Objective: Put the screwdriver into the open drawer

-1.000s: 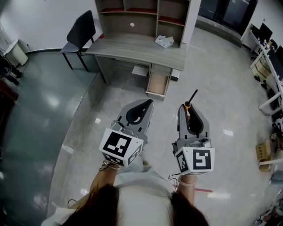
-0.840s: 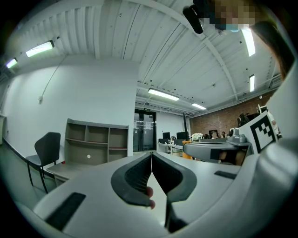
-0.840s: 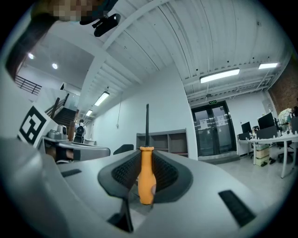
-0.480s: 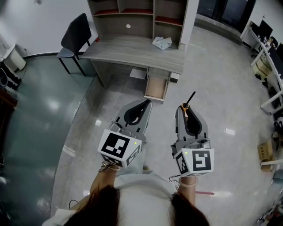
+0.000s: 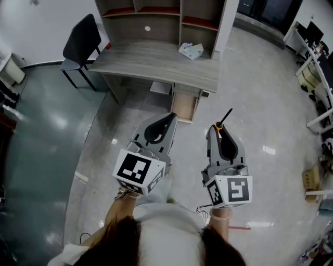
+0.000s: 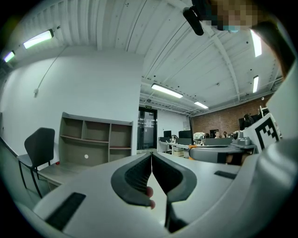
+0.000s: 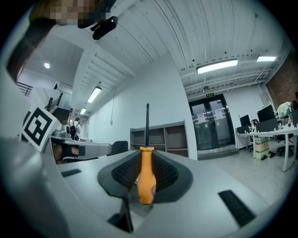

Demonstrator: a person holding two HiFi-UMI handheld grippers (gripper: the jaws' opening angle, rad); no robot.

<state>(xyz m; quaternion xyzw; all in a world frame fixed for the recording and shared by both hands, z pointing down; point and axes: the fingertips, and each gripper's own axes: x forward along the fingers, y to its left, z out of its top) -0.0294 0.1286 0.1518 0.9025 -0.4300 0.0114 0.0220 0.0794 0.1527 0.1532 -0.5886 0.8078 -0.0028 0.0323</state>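
Observation:
My right gripper (image 5: 218,128) is shut on a screwdriver (image 5: 225,116) with an orange handle (image 7: 145,174) and a black shaft (image 7: 147,124) that points out past the jaw tips. My left gripper (image 5: 171,117) is shut with nothing between its jaws (image 6: 152,158). Both hang side by side over the floor, short of the wooden desk (image 5: 156,61). An open drawer (image 5: 186,106) sticks out from under the desk's front edge, just ahead of the two grippers. Its inside looks bare.
A shelf unit (image 5: 164,15) stands on the back of the desk, with a crumpled white thing (image 5: 190,50) on the desktop. A dark chair (image 5: 79,47) sits at the desk's left end. White desks and boxes line the right side.
The desk and drawer have come closer and lower in the head view. Both grippers keep their hold and relative place.

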